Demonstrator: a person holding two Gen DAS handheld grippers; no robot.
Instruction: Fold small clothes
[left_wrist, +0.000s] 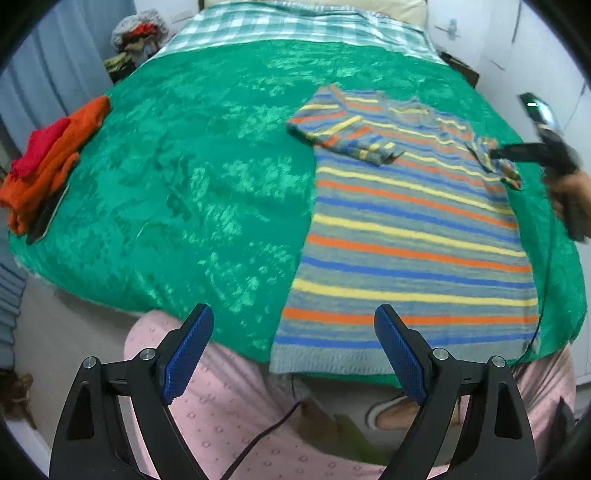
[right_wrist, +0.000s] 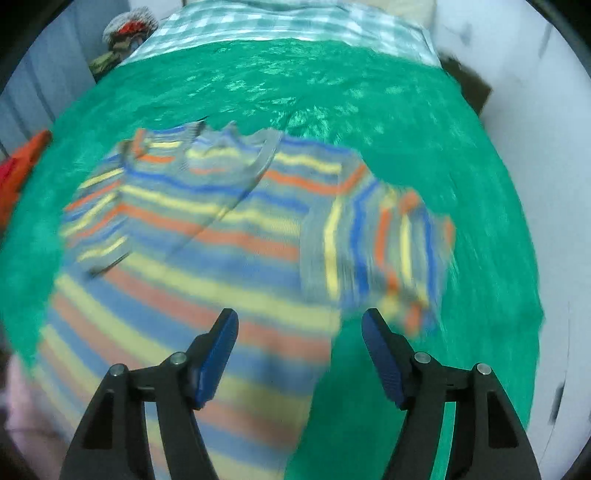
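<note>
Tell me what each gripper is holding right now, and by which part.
Nothing is held. The left gripper and the right gripper are both open with nothing between their pads; the striped shirt lies flat on the green bedspread.

Bedroom: bed (left_wrist: 221, 166), pillow (left_wrist: 388, 9), clothes pile (left_wrist: 136, 37).

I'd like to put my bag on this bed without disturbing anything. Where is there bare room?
The widest free patch is the green bedspread between the orange and red clothes pile at the left edge and the striped shirt. The band beyond the shirt, up to the checked sheet, is bare too. The shirt's side is crowded: the right gripper hovers there.
</note>
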